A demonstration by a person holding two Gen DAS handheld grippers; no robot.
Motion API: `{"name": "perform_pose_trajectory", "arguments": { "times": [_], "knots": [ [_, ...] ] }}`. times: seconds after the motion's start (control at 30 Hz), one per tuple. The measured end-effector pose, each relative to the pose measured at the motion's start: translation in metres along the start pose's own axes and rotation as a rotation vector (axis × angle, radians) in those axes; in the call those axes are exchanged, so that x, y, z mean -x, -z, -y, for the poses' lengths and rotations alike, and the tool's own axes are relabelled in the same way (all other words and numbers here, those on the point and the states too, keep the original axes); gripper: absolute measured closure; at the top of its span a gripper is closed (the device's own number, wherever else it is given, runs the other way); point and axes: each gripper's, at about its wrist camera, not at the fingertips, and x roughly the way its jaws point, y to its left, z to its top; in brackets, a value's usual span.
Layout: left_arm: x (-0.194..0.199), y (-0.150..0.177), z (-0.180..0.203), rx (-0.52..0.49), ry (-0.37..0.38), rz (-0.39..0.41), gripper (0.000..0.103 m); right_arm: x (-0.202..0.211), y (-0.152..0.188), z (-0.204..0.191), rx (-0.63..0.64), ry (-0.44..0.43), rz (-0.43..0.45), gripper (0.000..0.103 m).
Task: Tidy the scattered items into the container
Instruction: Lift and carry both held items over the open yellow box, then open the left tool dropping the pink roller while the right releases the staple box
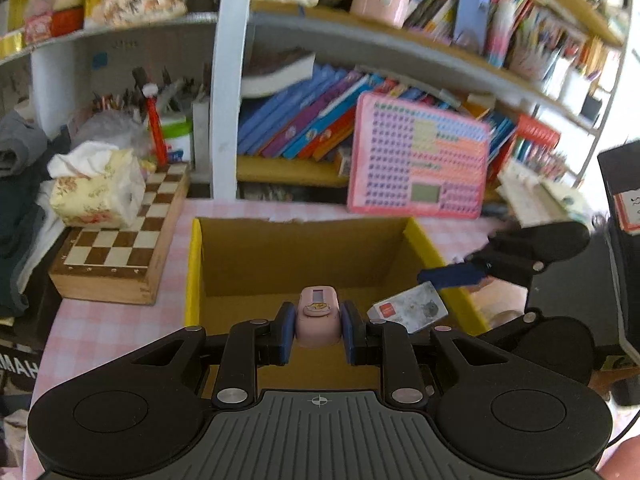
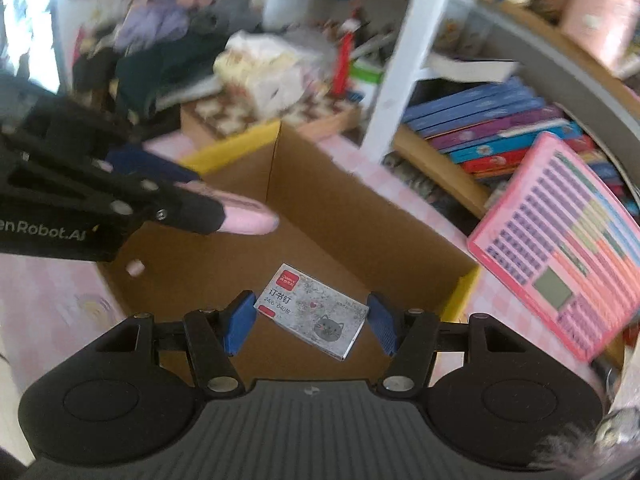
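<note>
Both tools loaded and over the cardboard box (image 1: 420,248). Left tool (image 1: 318,332) clamps the small pink gadget (image 1: 318,312); right tool (image 2: 310,320) grips the staple box (image 2: 312,312) by its ends. Step: drop-off. Next move, likely: lower slightly, release both inside the walls.

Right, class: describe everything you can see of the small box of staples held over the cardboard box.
The box of staples is a small flat rectangular carton, apparently card, silvery-grey with a floral pattern, a red logo square at one corner, dark printed characters, a small heart and a grey cartoon cat face. It looks closed and undamaged. It lies nearly flat, skewed diagonally, gripped at its two short ends by the blue pads of the right claw, above the open cardboard box. Nothing else touches it.
</note>
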Motion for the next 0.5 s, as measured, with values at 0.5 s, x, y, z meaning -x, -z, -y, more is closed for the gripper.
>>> {"name": "perform_pose_trajectory", "arguments": {
  "times": [0.5],
  "knots": [
    [-0.095,-0.019,-0.012,-0.088,-0.082,-0.217,0.080,-0.112,-0.013,0.021,0.138,-0.088,-0.263,0.044]
  ]
}}
